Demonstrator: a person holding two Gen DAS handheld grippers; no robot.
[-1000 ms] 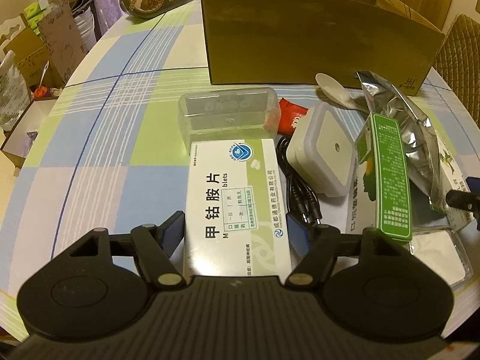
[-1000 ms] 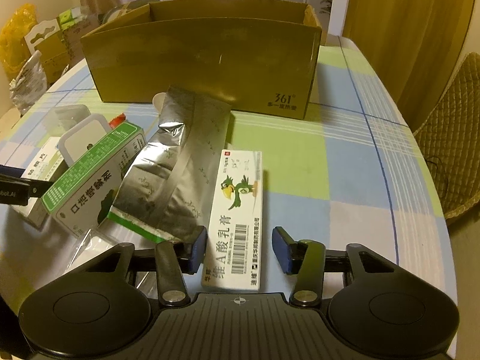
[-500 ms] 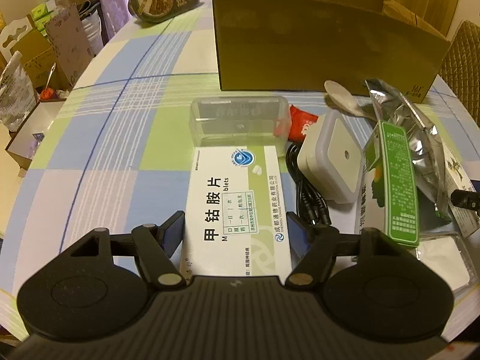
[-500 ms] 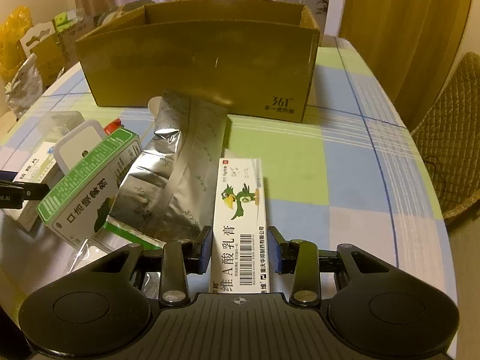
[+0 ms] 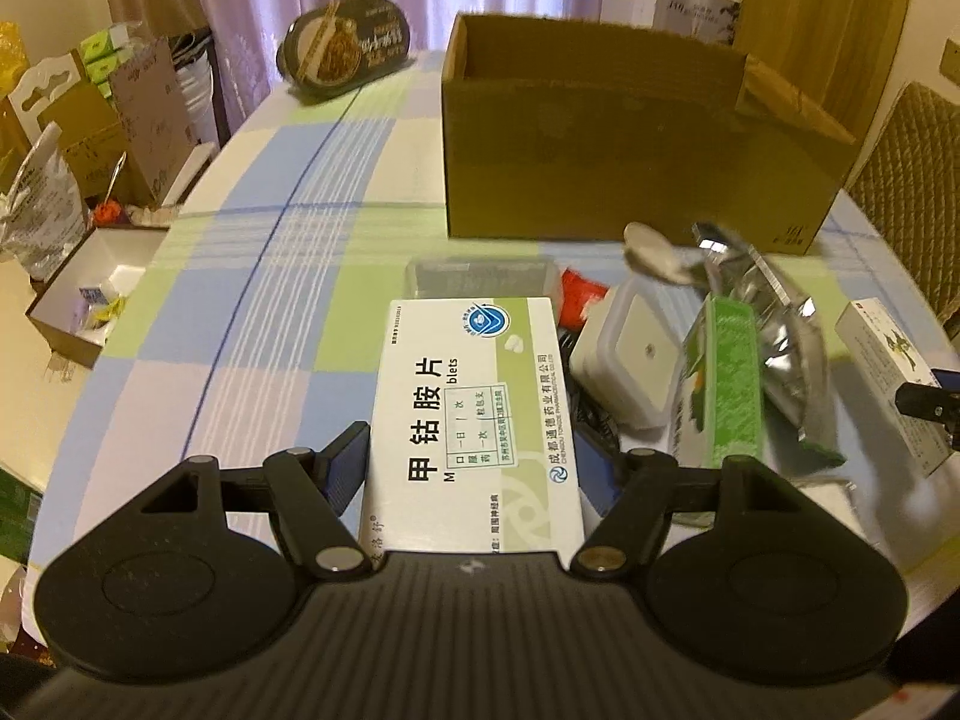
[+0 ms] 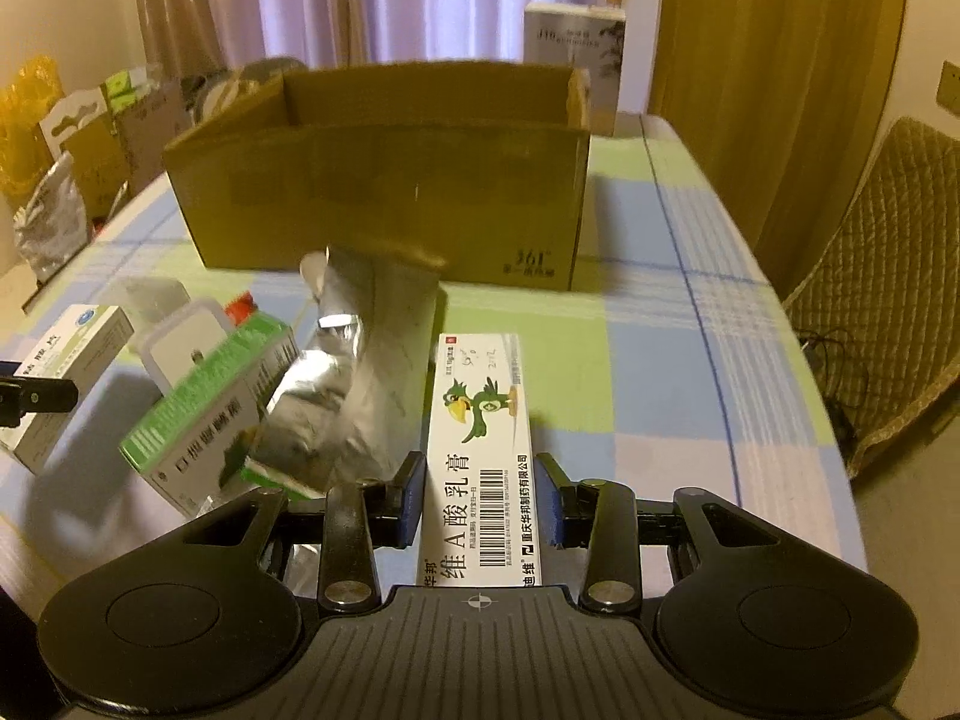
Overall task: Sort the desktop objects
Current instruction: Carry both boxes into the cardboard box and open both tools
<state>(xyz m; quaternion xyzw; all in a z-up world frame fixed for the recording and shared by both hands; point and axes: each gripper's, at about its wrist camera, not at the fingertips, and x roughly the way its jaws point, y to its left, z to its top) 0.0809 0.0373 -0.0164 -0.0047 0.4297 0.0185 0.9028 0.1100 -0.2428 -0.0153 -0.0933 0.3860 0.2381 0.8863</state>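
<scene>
My left gripper (image 5: 471,462) is clamped on the white tablet box (image 5: 474,420), my right gripper (image 6: 483,498) on the parrot-printed ointment carton (image 6: 480,456); both have come up off the checked tablecloth (image 6: 690,360) since a second ago, when the right jaws stood open around the carton. The cardboard box (image 6: 384,204) sits beyond, its inside hidden from me. The green carton (image 5: 729,378), foil pouch (image 6: 366,372) and white lidded tub (image 5: 630,354) lie between.
</scene>
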